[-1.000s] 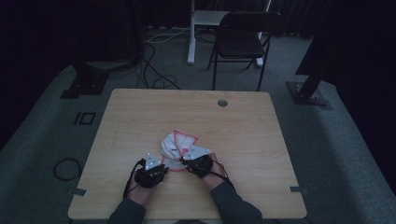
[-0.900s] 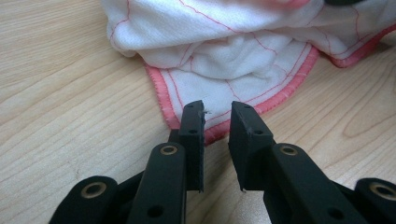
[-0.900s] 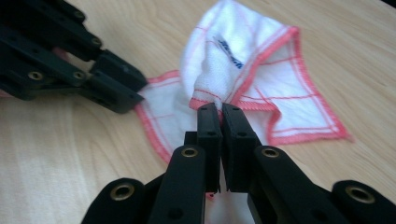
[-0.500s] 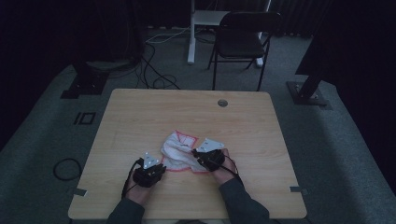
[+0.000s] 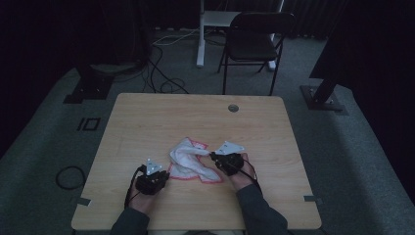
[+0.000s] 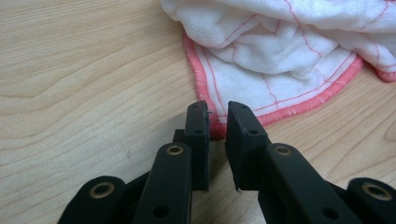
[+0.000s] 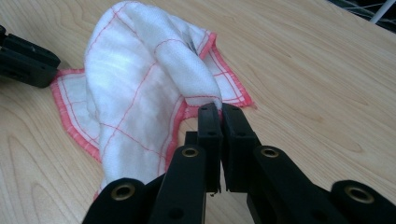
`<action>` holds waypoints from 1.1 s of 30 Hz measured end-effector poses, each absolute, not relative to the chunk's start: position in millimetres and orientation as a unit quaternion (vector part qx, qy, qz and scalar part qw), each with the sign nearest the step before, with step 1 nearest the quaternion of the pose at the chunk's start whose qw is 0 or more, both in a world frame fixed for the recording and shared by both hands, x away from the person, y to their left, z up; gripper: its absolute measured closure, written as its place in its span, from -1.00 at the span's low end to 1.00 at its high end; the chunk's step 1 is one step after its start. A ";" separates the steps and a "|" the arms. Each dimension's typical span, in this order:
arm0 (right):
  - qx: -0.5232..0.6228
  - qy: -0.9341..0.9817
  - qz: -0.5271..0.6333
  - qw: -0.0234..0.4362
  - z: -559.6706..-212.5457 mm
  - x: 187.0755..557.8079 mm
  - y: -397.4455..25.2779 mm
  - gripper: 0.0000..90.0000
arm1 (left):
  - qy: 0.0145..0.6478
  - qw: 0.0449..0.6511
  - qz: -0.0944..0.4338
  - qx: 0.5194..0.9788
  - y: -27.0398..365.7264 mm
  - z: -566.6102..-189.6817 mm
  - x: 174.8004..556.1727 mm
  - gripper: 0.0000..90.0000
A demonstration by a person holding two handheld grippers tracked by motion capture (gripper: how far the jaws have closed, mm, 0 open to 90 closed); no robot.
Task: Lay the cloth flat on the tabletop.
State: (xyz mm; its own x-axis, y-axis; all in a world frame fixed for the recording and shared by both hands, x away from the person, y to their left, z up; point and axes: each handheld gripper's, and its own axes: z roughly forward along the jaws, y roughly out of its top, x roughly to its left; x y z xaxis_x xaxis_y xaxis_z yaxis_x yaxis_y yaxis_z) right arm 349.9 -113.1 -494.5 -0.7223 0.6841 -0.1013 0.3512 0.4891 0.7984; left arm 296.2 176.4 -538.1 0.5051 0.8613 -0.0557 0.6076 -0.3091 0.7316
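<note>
Between right gripper (image 7: 219, 108) jaws, cloth (image 7: 140, 79)

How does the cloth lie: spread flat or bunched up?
Bunched up: the cloth rises in a fold pinched by the right gripper.

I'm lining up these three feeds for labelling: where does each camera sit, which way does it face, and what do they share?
High view: above the person's side, looking forward and down on the table; forearms, hands and both grippers show, left gripper, right gripper.
Left gripper view: rides the left gripper, looking along its slightly parted fingers at the cloth's pink edge.
Right gripper view: rides the right gripper, fingers shut on a raised fold of cloth; the left gripper sits at far left.
Shared: all show the cloth and table.
</note>
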 end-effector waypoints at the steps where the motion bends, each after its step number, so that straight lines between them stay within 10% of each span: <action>1: 0.309 0.837 0.400 0.210 -494.4 350.0 -113.8 0.95 | 0.460 0.365 0.179 0.789 174.8 -536.8 295.2 0.75; 33: 0.366 0.818 0.383 0.223 -503.9 347.5 -169.7 0.95 | 0.458 0.332 0.202 0.800 175.6 -538.8 298.5 0.79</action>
State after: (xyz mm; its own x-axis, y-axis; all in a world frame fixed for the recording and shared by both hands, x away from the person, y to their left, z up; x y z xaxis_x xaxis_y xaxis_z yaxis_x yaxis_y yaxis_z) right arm 347.5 -169.7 -503.9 -0.6323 0.7699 -0.0857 0.4280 0.4394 0.7898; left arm 298.5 175.6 -538.8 0.4993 0.8662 0.0189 0.5984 -0.3605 0.7155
